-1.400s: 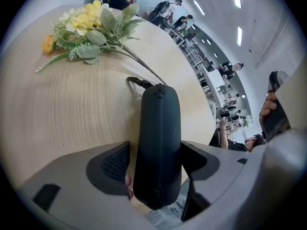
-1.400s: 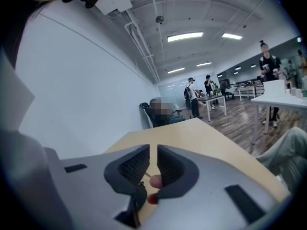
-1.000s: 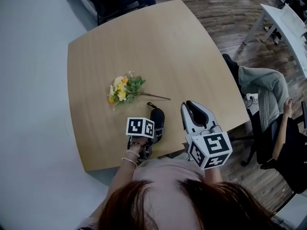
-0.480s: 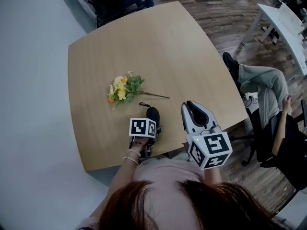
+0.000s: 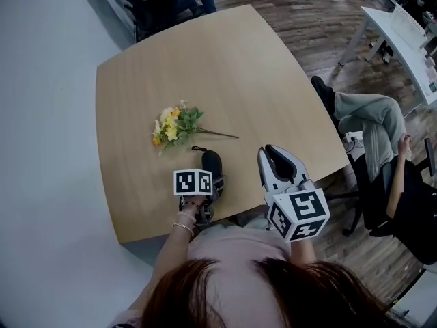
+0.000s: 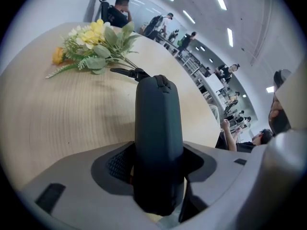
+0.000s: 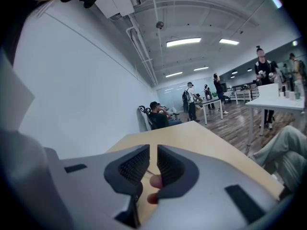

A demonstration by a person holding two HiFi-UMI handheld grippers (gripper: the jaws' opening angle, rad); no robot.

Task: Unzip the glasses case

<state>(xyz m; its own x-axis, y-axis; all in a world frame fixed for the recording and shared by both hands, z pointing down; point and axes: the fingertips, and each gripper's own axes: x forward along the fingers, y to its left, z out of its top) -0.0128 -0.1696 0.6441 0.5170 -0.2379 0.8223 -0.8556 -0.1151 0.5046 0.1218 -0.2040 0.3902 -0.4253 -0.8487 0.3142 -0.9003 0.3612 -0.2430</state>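
Head view — wooden table [image 5: 273,80], plank floor [image 5: 321,19]

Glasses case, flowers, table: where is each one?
Case [image 6: 158,138]: left gripper view, middle of its dark shell.
Flowers [image 5: 171,130]: head view, yellow blooms.
Table [image 5: 259,67]: head view, bare wood top.

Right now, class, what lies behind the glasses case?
A flower bunch lies on the table beyond the glasses case, stems nearest it. The case hides the table immediately behind itself.
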